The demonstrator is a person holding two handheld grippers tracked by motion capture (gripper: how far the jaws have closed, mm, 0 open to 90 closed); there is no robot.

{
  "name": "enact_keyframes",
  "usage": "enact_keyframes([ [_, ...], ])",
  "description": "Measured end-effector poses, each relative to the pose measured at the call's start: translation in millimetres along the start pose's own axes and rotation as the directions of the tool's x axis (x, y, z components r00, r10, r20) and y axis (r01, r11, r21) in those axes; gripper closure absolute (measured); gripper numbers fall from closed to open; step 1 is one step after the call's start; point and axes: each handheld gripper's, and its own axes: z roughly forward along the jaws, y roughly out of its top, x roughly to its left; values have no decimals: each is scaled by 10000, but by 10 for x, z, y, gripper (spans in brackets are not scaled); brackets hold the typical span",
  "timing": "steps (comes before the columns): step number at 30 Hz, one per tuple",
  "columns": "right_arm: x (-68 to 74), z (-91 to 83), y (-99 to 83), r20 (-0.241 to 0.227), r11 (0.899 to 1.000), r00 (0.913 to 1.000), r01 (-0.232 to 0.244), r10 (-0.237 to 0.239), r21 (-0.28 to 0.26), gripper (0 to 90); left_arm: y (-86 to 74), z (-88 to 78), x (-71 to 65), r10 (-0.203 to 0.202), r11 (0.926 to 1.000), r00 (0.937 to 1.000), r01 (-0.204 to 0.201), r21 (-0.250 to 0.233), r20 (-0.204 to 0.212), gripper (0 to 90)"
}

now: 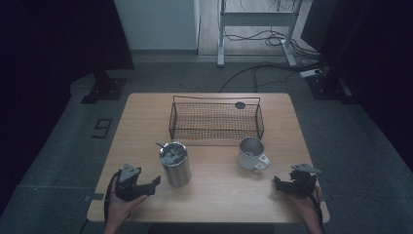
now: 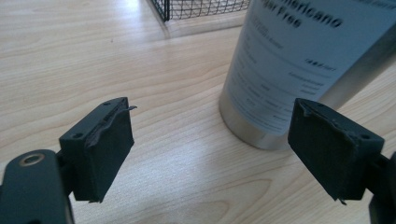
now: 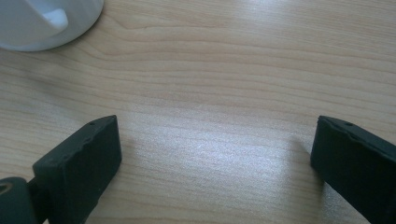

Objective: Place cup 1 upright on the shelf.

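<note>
The steel tumbler stands upright just past the left claw, a little to the side of its far jaw, and nothing is pinched. That claw's two black jaws are spread wide apart, with bare wood between them, so it looks ready to slide around the tumbler and squeeze it. From above, the left claw rests low by the near edge of the table, close to the tumbler, which has a lid and a small stick poking out on top. The right claw is spread wide too and holds nothing; its jaws point at bare wood. The metal mug sits just ahead of it, off to one side, not touching. From above, the right claw waits near the mug, whose handle points toward it, so it is easy to grab. Farther out, behind both cups, an empty wire basket stands open, perhaps the place to put them.
</note>
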Motion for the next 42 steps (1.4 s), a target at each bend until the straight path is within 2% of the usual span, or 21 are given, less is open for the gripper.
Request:
enact_keyframes([
  [10,0,0,0,5,10000,10000,-5,5,-5,17,51,-80,-67,-56,9995,9993,68,-305,367,117],
  [25,-2,-2,-1,41,10000,10000,-25,25,-10,21,118,-92,-220,-34,9988,9932,92,-487,1166,18],
  [42,-5,-3,-2,55,10000,10000,-63,63,-46,28,194,14,-366,51,9986,9913,18,-523,1313,4],
])
